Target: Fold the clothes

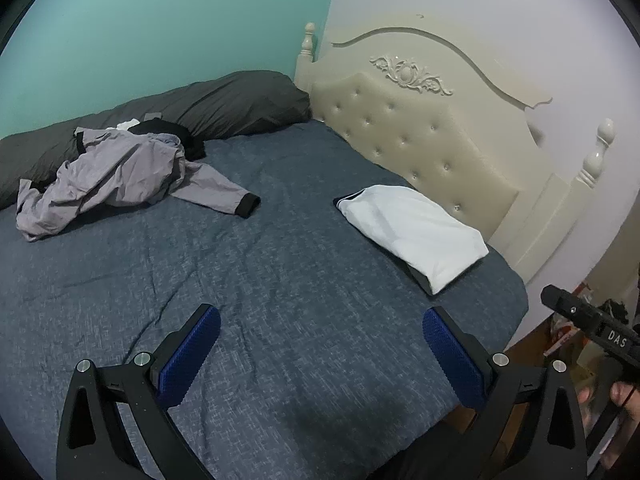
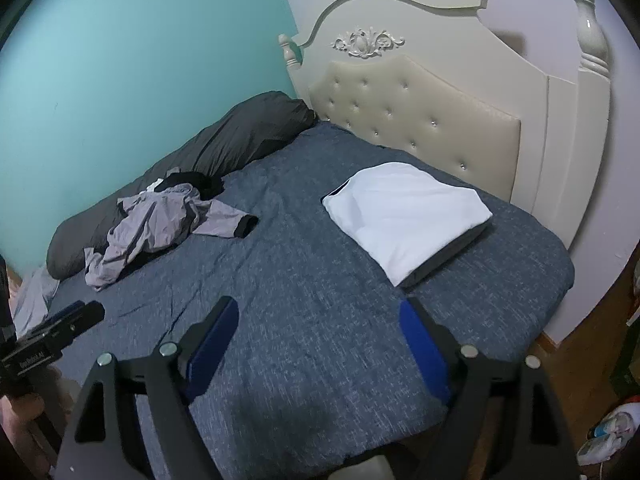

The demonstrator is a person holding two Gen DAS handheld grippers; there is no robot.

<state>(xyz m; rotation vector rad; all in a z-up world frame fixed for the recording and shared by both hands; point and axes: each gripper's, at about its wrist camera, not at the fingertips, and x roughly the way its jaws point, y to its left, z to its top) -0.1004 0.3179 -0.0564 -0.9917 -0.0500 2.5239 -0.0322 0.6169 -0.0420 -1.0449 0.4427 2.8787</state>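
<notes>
A folded white garment [image 1: 412,232] [image 2: 408,216] with a dark trim lies on the blue bedspread [image 1: 280,280] [image 2: 304,320] near the headboard, on top of a folded dark piece. A crumpled lilac jacket [image 1: 120,180] [image 2: 160,228] with black cuffs lies in a heap at the far left, with black and white clothing behind it. My left gripper [image 1: 320,320] hangs open over bare bedspread, nothing between its blue pads. My right gripper [image 2: 318,312] is also open over bare bedspread, short of the white garment. Each gripper shows at the edge of the other's view.
A long dark grey pillow [image 1: 208,108] [image 2: 224,144] runs along the teal wall. A cream tufted headboard [image 1: 420,136] [image 2: 420,100] with posts closes the right side. Wooden floor [image 2: 568,376] and scattered items [image 2: 608,436] lie beyond the bed's right edge.
</notes>
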